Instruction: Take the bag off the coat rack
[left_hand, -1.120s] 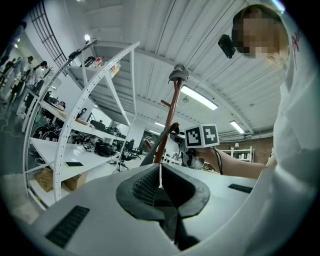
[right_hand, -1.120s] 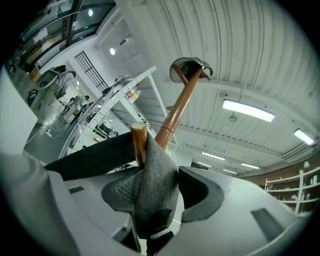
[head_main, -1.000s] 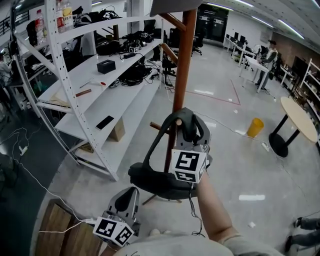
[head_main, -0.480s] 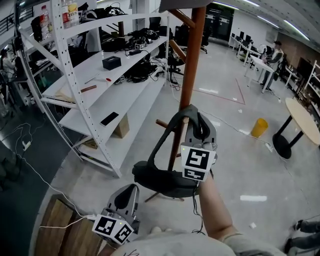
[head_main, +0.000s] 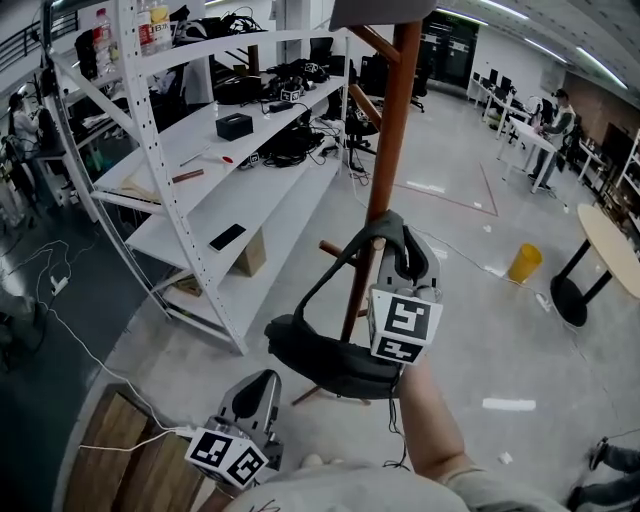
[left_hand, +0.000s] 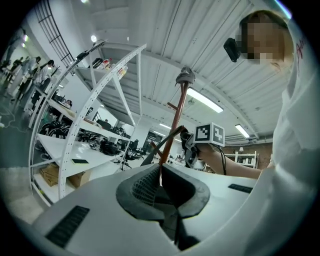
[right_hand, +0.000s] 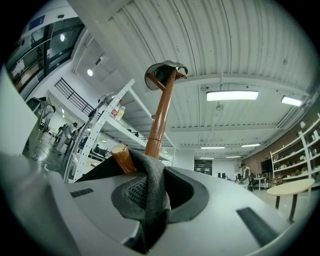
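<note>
The big white shelf rack (head_main: 200, 180) stands on the left. The brown coat rack (head_main: 393, 130) stands in the middle. The dark grey bag (head_main: 320, 355) hangs from its peg (right_hand: 121, 156) by a strap (head_main: 335, 265). The right gripper (right_hand: 156, 192) has its jaws closing on that strap, pinching it. The left gripper (left_hand: 161, 176) is low and near, jaws together, holding nothing.

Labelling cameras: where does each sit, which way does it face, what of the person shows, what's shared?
Head view: on the head, facing down at rack, bag, left gripper, right gripper; forearm shows.
Left gripper view: held low, facing up past shut jaws at rack; torso, forearm show.
Right gripper view: facing up, jaws closing on strap; no body.
Shared: all show the rack.
</note>
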